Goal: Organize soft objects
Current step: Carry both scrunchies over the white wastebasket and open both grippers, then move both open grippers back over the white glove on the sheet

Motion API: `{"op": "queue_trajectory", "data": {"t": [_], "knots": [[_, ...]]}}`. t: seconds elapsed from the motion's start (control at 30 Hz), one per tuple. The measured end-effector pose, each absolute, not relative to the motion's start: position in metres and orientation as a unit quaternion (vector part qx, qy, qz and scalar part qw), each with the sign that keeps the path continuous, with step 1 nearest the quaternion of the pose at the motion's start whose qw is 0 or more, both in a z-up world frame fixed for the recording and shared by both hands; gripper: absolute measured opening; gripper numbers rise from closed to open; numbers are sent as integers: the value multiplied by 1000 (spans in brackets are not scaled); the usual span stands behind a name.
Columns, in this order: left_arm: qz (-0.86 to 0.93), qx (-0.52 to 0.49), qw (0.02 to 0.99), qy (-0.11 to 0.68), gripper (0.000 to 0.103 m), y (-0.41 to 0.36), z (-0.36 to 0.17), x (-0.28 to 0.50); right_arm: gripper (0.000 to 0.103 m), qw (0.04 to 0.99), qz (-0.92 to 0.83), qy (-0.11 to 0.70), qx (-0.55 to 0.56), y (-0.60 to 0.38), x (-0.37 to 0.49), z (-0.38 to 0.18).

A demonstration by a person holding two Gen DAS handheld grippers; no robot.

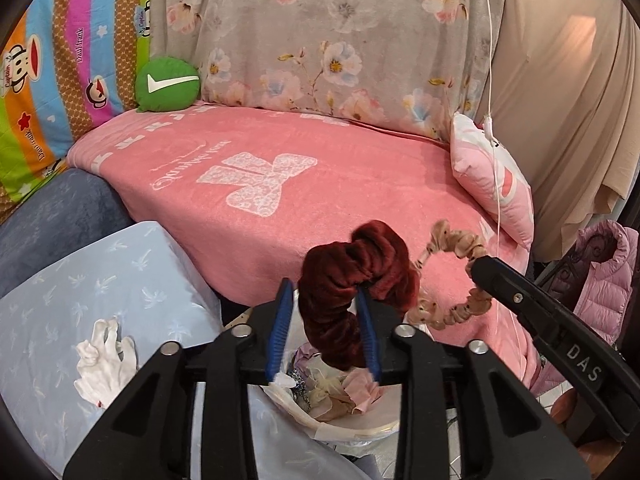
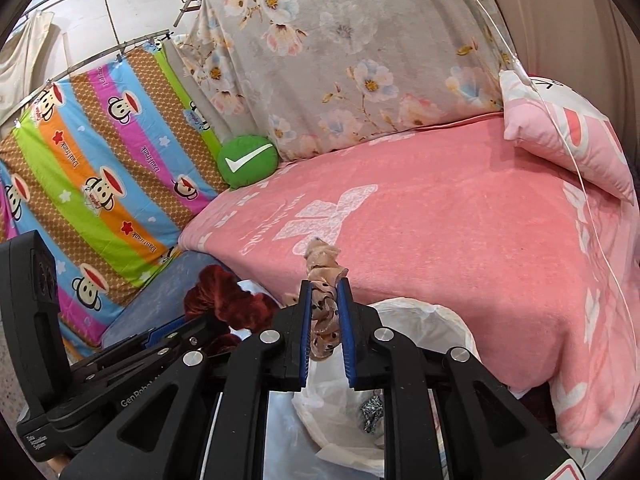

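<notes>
Over the bed's pink blanket (image 1: 360, 184), the left claw (image 1: 326, 332), jaws seemingly slack around the maroon scrunchie (image 1: 352, 276), and the right claw (image 2: 325, 320), clamped on the beige scrunchie (image 2: 324, 280), may drop either beside the lined bin (image 2: 420, 320).

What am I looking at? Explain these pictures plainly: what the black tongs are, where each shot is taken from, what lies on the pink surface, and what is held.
There is no robot here. A person holds a two-finger gripping tool in each hand, and each tool carries a wide-angle camera that looks along its fingers. One picture comes from the left tool, the other from the right tool.

Ahead is a pink blanket. On it lie a green cushion with a white tick, at the back, and a pink pillow at the right.

A dark red scrunchie sits loosely between the left tool's fingers. The right tool pinches a beige patterned scrunchie. Both are above a white bag that holds fabric bits.
</notes>
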State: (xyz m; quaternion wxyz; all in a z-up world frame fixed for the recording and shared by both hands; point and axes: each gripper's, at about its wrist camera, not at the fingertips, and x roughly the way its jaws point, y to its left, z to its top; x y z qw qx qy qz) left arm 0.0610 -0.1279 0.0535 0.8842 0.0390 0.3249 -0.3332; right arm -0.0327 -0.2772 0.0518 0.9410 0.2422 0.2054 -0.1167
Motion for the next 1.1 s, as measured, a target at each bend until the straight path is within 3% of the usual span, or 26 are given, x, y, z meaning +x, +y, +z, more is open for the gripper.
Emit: {"op": "queue_trajectory", "data": {"t": [0.07, 0.1, 1.1], "knots": [[-324, 32, 889, 323, 61, -125, 53, 62, 22, 941, -119, 205, 242, -279, -33, 52], [-320, 29, 891, 321, 64, -124, 53, 62, 22, 941, -119, 204, 242, -279, -33, 52], [-273, -8, 903, 330, 65, -71, 53, 75, 27, 948, -81, 219, 217, -236, -19, 55]]}}
